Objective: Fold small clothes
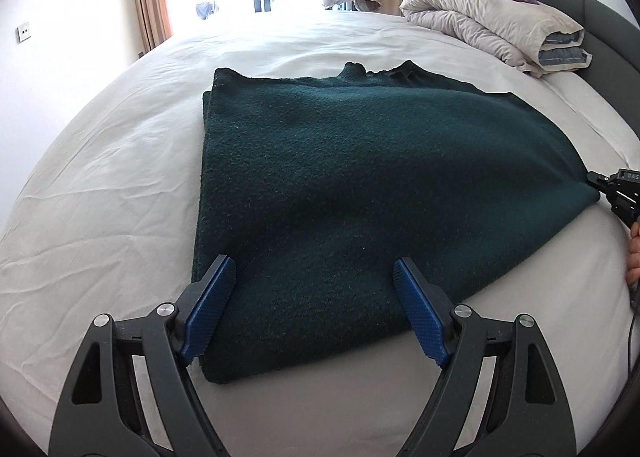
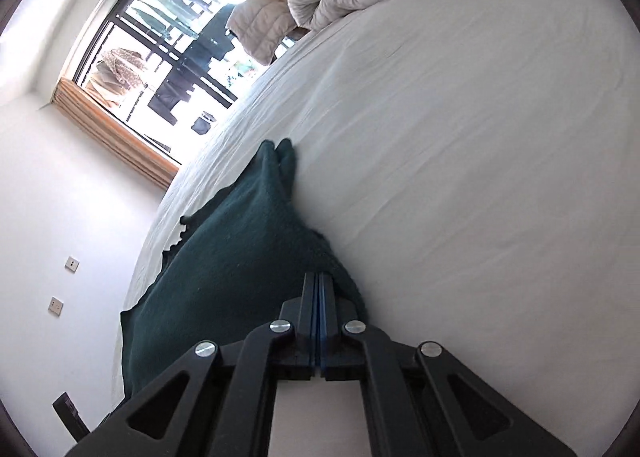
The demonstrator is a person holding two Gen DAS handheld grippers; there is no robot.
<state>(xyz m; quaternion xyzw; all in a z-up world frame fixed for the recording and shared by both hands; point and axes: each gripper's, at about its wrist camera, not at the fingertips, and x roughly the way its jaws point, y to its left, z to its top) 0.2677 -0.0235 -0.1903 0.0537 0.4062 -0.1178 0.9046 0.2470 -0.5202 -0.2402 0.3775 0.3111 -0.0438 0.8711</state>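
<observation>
Sweater [image 1: 340, 185]: dark green knit, lying mid-bed on the white sheet [image 1: 100, 197], partly folded.
Left gripper [image 1: 314, 311]: spread wide, empty, hovering at the sweater's near hem.
Right gripper [image 2: 319, 285]: pinched tight on the sweater's right corner, lifted off the sheet.
Advice: carry corner across sweater, keep edges aligned.

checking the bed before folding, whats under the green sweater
Under the green sweater only the white sheet shows around its edges. Whatever lies beneath its middle is covered. The right gripper pinches one corner.
</observation>
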